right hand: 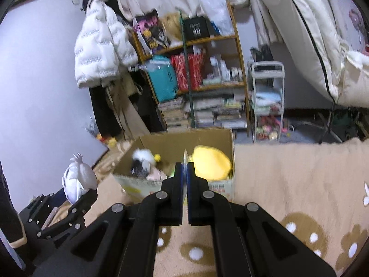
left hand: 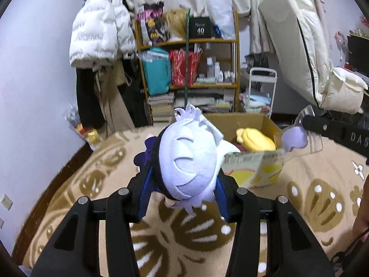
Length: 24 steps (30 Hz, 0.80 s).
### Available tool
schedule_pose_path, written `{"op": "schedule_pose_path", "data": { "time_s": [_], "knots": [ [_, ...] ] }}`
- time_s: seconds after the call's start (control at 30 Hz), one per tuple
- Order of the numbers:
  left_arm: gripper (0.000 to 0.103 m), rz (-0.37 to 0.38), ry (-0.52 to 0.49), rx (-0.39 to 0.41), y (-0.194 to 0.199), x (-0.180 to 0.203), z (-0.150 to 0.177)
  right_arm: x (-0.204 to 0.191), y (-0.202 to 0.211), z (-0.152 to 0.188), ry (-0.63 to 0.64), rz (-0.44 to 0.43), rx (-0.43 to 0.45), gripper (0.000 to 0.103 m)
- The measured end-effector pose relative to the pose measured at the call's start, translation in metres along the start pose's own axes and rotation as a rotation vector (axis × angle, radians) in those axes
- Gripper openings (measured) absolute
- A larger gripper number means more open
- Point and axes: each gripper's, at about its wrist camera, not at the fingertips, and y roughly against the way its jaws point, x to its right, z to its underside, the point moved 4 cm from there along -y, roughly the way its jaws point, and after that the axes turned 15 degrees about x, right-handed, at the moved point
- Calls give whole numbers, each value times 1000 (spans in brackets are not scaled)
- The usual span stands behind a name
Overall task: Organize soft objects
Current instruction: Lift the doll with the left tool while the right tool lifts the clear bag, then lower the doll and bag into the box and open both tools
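My left gripper (left hand: 184,173) is shut on a plush doll with pale lilac hair and dark clothes (left hand: 186,159), held above the rug. The doll also shows in the right wrist view (right hand: 78,180), at the left. An open cardboard box (left hand: 253,120) stands ahead on the rug, with a yellow plush (left hand: 256,139) inside. In the right wrist view the box (right hand: 184,143) holds the yellow plush (right hand: 212,164) and a black-and-white plush (right hand: 143,161). My right gripper (right hand: 185,173) is shut on a thin clear plastic piece (right hand: 185,159); in the left view it carries a lilac shape (left hand: 295,137) over the box's right corner.
A wooden shelf (left hand: 189,64) full of bags, books and bottles stands behind the box. A white puffer jacket (left hand: 101,30) hangs at the left. A small white cart (right hand: 267,101) stands right of the shelf. A cream mattress (left hand: 306,46) leans at the right. A beige patterned rug (right hand: 288,184) covers the floor.
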Motion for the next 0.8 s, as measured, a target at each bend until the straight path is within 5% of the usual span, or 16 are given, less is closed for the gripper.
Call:
{"op": "schedule_pose_path", "data": {
  "time_s": [0.8],
  "knots": [
    [47, 3, -84, 216, -20, 12, -83, -8, -35, -58, 136, 5, 162, 4]
  ]
}}
